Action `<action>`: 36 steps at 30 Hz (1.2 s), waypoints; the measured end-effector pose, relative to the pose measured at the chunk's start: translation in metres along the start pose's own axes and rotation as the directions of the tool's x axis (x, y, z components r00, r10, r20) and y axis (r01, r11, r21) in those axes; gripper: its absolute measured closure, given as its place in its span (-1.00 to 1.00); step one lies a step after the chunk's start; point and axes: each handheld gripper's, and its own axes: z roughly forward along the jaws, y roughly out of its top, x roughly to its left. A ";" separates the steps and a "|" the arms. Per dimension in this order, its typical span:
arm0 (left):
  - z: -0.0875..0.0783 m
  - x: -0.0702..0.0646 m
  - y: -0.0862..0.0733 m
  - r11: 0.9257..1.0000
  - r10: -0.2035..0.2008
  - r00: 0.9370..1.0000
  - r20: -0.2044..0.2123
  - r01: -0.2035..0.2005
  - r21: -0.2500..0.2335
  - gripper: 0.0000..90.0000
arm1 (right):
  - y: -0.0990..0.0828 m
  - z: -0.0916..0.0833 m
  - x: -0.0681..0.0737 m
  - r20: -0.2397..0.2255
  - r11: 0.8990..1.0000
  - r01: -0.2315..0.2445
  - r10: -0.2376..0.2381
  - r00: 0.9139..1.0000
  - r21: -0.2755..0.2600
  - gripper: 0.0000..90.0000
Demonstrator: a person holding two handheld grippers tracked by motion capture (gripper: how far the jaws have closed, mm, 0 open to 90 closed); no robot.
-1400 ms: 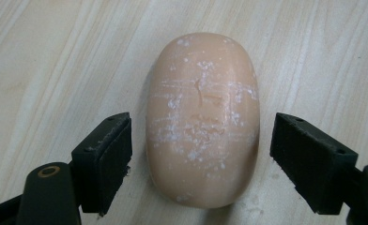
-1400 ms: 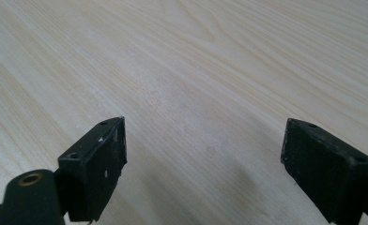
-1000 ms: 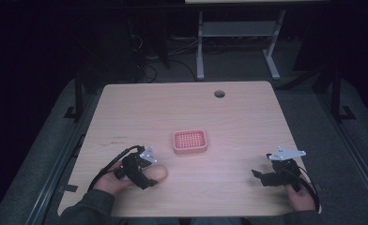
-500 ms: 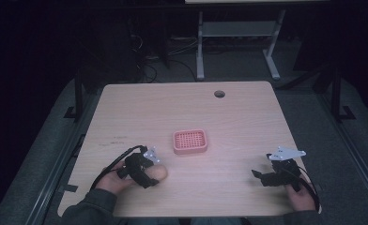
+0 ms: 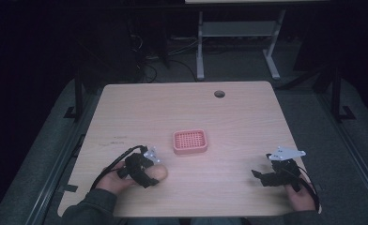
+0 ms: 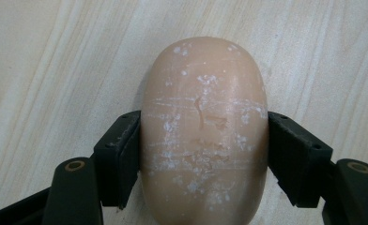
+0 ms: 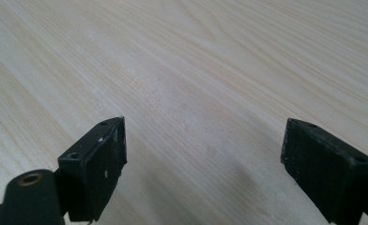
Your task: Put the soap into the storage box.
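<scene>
The left gripper (image 6: 203,154) has just been closing, and its two black jaws now press on both long sides of a bar of soap (image 6: 204,131), a pale peach oval with white scuffs and a faint stamped mark on top. In the high view the soap (image 5: 158,173) lies on the wooden table (image 5: 238,117) near the front edge at the person's left, with the left gripper (image 5: 147,171) over it and the left hand (image 5: 114,180) behind. The bar appears to rest flat on the wood, so the grasp looks made but the lift not yet begun. A pink soap dish (image 5: 190,142) with a slotted top stands near the middle of the table, close to the soap but apart from it, and nothing lies on it. That dish looks like the likely place for the bar, though this is a judgement only. If so, what is left is to raise the bar, carry it the short way forward and to the right, and set it down on the dish. The right gripper (image 7: 203,159) waits with its jaws spread wide over bare wood, holding nothing; in the high view the right gripper (image 5: 271,176) sits near the front right corner, well apart from the dish.
</scene>
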 end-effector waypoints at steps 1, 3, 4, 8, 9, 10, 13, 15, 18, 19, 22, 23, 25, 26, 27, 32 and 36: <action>0.000 0.000 0.000 1.000 -0.001 1.000 0.000 0.001 0.001 -0.29 | 0.000 0.000 0.000 0.000 1.000 0.001 -0.001 1.000 -0.001 -0.69; 0.000 -0.001 0.000 1.000 0.005 1.000 -0.003 -0.005 0.005 -0.29 | 0.000 0.000 0.000 0.000 1.000 0.000 0.000 1.000 -0.001 -0.69; 0.000 -0.001 0.001 1.000 0.007 1.000 -0.004 -0.007 0.007 -0.29 | 0.000 0.000 0.000 0.000 1.000 0.001 -0.001 1.000 -0.001 -0.69; -0.001 -0.001 0.000 1.000 0.003 1.000 -0.005 -0.003 0.006 -0.28 | 0.000 -0.001 0.000 0.000 1.000 0.001 -0.001 1.000 -0.003 -0.69; -0.001 -0.001 0.000 1.000 0.003 1.000 -0.005 -0.003 0.006 -0.28 | 0.000 -0.001 0.000 0.000 1.000 0.001 -0.001 1.000 -0.003 -0.69; -0.001 -0.001 0.000 1.000 0.002 1.000 -0.005 -0.002 0.007 -0.28 | 0.000 -0.001 0.000 0.000 1.000 0.000 0.000 1.000 -0.003 -0.69; -0.004 -0.002 0.001 1.000 0.008 1.000 -0.011 -0.008 -0.009 -0.28 | 0.000 -0.001 0.000 0.003 1.000 -0.007 0.007 1.000 -0.005 -0.69; -0.006 -0.002 0.002 1.000 0.009 1.000 -0.014 -0.009 -0.011 -0.28 | -0.001 -0.001 0.000 0.003 1.000 -0.007 0.007 1.000 -0.006 -0.69; -0.010 -0.004 0.003 1.000 0.011 1.000 -0.020 -0.012 -0.025 -0.28 | -0.001 -0.002 0.000 0.003 1.000 -0.010 0.010 1.000 -0.007 -0.69; -0.011 -0.004 0.003 1.000 0.010 1.000 -0.022 -0.011 -0.028 -0.28 | -0.001 -0.002 0.000 0.004 1.000 -0.009 0.009 1.000 -0.006 -0.69; -0.012 -0.001 0.005 1.000 0.006 1.000 -0.007 -0.007 -0.028 -0.28 | -0.002 -0.003 -0.001 0.007 1.000 -0.017 0.017 1.000 -0.012 -0.69; -0.011 0.001 0.007 1.000 0.003 1.000 -0.007 -0.004 -0.029 -0.28 | -0.002 -0.003 -0.001 0.006 1.000 -0.019 0.019 1.000 -0.015 -0.69; -0.010 0.001 0.008 0.999 0.003 1.000 -0.005 -0.003 -0.032 -0.28 | -0.002 -0.003 -0.001 0.006 1.000 -0.018 0.018 1.000 -0.015 -0.69; -0.009 0.002 0.010 0.999 0.001 1.000 0.001 -0.001 -0.033 -0.28 | -0.002 -0.003 -0.001 0.006 1.000 -0.016 0.016 1.000 -0.016 -0.69; -0.009 0.002 0.010 0.999 0.001 1.000 0.001 -0.001 -0.033 -0.28 | -0.002 -0.003 -0.001 0.006 1.000 -0.016 0.016 1.000 -0.016 -0.69; -0.007 0.002 0.016 1.000 0.016 1.000 0.005 -0.016 -0.023 -0.28 | -0.002 -0.003 0.000 0.000 1.000 -0.014 0.014 1.000 -0.015 -0.69; -0.009 0.003 0.021 1.000 0.016 1.000 0.009 -0.016 -0.019 -0.28 | -0.002 -0.004 -0.001 0.003 1.000 -0.015 0.015 1.000 -0.023 -0.69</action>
